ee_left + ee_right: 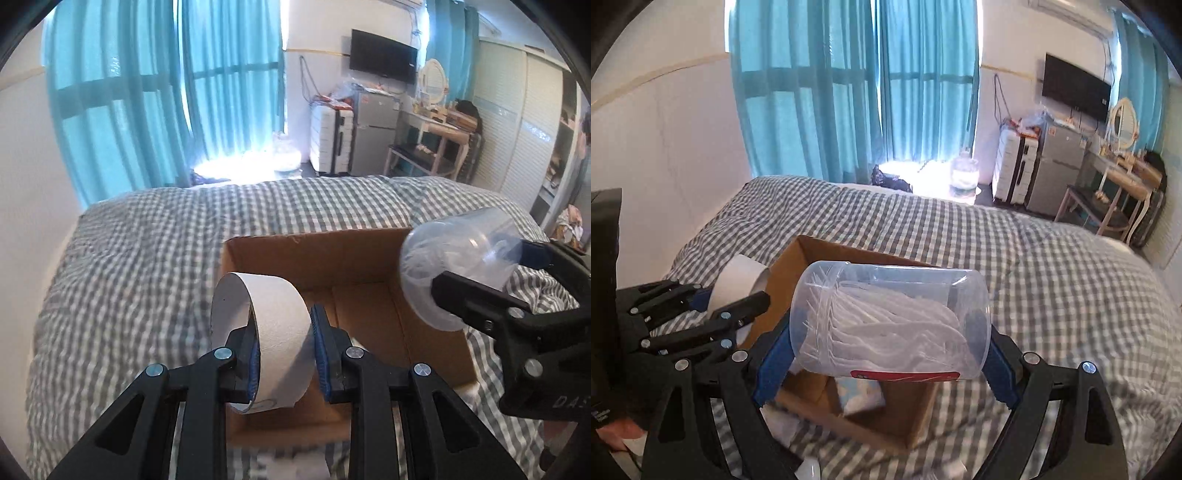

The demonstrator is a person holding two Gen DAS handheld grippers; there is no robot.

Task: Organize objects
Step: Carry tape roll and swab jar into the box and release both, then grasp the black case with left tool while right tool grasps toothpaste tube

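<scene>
My left gripper (282, 354) is shut on a roll of white tape (266, 332), held on edge above the near left part of an open cardboard box (314, 254) on the bed. The right gripper (886, 350) is shut on a clear plastic jar (890, 325) that lies sideways between its blue pads and is packed with white floss picks. That jar (454, 266) hangs over the box's right wall in the left wrist view. In the right wrist view the left gripper (738, 295) and the tape (738, 280) appear at the left, beside the box (798, 266).
The box sits on a grey checked bedspread (147, 240) with open bed around it. A pale blue patterned item (860, 397) lies inside the box. Beyond the bed are teal curtains (147, 92), a white suitcase (328, 136), a small fridge (373, 136) and a dressing table (439, 125).
</scene>
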